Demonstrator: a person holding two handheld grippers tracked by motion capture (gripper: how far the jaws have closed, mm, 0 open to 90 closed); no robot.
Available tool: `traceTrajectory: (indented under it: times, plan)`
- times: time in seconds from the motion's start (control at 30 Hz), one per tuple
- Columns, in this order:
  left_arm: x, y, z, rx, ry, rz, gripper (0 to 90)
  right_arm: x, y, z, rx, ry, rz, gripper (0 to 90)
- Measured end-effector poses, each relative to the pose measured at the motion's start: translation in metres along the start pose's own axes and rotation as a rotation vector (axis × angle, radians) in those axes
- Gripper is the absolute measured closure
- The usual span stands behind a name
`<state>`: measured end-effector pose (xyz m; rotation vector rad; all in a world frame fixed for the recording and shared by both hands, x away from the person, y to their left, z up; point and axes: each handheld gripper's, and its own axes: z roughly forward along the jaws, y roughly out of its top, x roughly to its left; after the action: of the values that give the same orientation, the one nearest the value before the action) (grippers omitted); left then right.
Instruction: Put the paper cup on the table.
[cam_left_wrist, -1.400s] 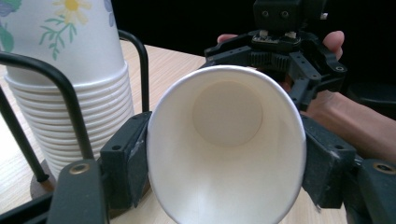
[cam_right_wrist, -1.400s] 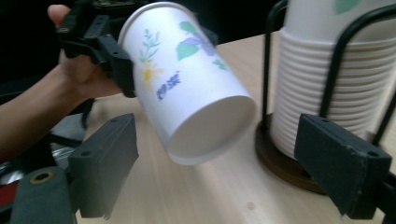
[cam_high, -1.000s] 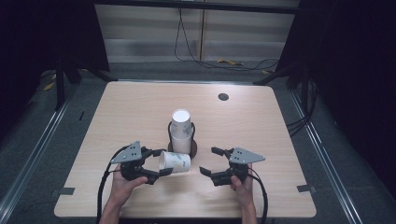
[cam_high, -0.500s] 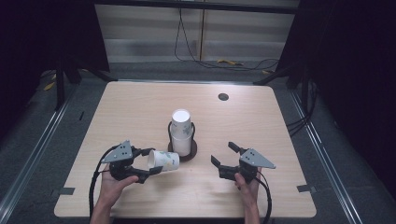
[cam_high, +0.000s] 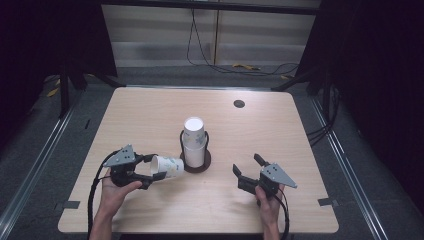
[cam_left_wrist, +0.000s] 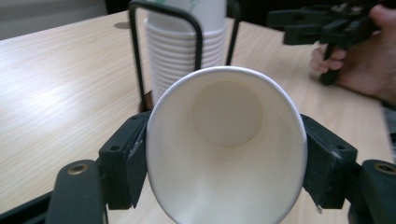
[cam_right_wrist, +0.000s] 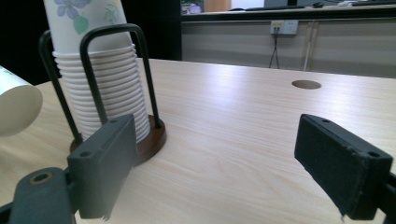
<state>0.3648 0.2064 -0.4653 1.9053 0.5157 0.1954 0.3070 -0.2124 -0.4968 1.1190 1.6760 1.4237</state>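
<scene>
Wooden table, frame centre: left gripper is clamping a paper cup sideways beside the cup stack; right gripper, lower right, is holding its jaws apart, nothing between.

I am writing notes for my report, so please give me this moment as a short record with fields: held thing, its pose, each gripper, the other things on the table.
held thing: white paper cup with floral print
pose: on its side, open mouth toward the left gripper's camera, squeezed oval
left gripper: jaws shut on the cup's sides
right gripper: jaws open, nothing between them
stack: upside-down white paper cups in a black wire holder with round brown base
cup and stack: close together; whether they touch is unclear
surface: light wooden table
</scene>
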Motion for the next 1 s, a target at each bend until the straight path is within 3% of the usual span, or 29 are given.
traceTrajectory:
  times: [0.07, 0.2, 0.37, 0.43, 0.47, 0.7, 0.8, 0.9, 1.0]
  plan:
    - [0.004, 0.001, -0.003, 0.034, 0.042, 0.007, 27.1, -0.001, -0.002, 0.000, -0.003, -0.038, -0.014, 12.6]
    - [0.012, -0.002, -0.005, 0.042, 0.065, -0.035, 27.0, -0.001, -0.004, -0.003, -0.032, -0.080, -0.020, 12.6]
    - [0.019, 0.000, -0.005, 0.088, 0.091, -0.036, 26.9, 0.000, -0.007, -0.008, -0.093, -0.094, -0.028, 12.6]
    - [0.021, 0.002, -0.005, 0.097, 0.082, -0.062, 26.8, 0.001, -0.009, -0.011, -0.132, -0.103, -0.030, 12.7]
    - [0.022, 0.002, -0.006, 0.102, 0.099, -0.065, 26.9, 0.002, -0.010, -0.012, -0.144, -0.106, -0.031, 12.7]
    - [0.031, 0.009, -0.010, 0.130, 0.122, -0.106, 27.0, 0.003, -0.011, -0.015, -0.174, -0.109, -0.045, 12.6]
    - [0.030, 0.017, -0.010, 0.173, 0.185, -0.086, 26.9, 0.003, -0.011, -0.015, -0.175, -0.108, -0.044, 12.7]
    - [0.031, 0.022, -0.011, 0.160, 0.142, -0.087, 26.8, 0.003, -0.011, -0.015, -0.176, -0.108, -0.044, 12.6]
    - [0.035, 0.029, -0.012, 0.187, 0.179, -0.073, 26.6, 0.003, -0.011, -0.015, -0.176, -0.107, -0.044, 12.7]
